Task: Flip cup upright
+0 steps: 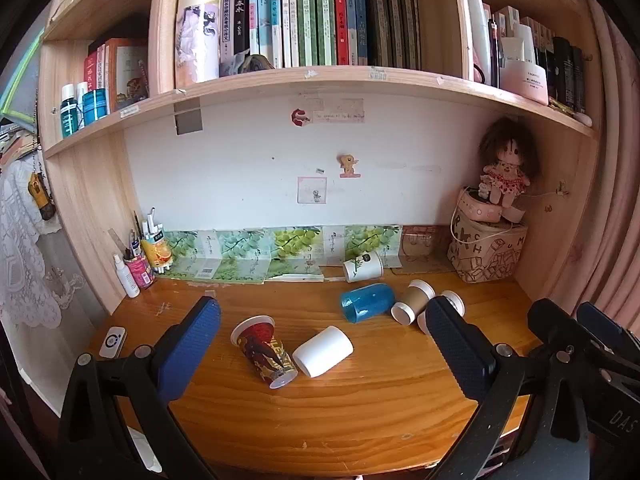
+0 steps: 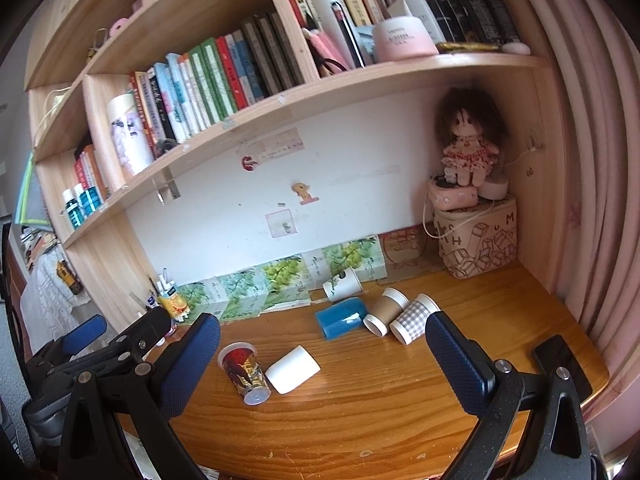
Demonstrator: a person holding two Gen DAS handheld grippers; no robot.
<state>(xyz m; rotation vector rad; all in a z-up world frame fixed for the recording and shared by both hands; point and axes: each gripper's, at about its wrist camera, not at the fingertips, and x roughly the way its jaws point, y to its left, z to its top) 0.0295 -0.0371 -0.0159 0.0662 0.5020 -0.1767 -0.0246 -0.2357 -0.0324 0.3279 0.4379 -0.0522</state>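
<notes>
Left gripper (image 1: 322,334) hung above the wooden desk (image 1: 360,412) with jaws spread wide, nothing between the pads; right gripper (image 2: 322,344) likewise released and empty, just right of the left one. Ahead of the left jaw of the left gripper: pen holder (image 1: 138,266) and spray bottle (image 1: 126,276) at the back corner, small white device (image 1: 113,341) on the desk nearer. Between the left gripper's jaws lay the red printed cup (image 1: 264,354) on its side, mouth facing away, touching the plain white cup (image 1: 323,351), also on its side. Further ahead, toward the right jaw, the blue cup (image 1: 367,303) lay tipped over, with the white leaf-print cup (image 1: 362,267) behind it against the grape-print boxes (image 1: 296,246). Just beside the right jaw were the brown paper cup (image 1: 414,301) and the checked cup (image 2: 414,319), both lying down, side by side. Beyond the right jaw a doll (image 1: 505,168) sat on a printed bag (image 1: 486,254); a dark phone (image 2: 562,364) lay right of the right gripper
</notes>
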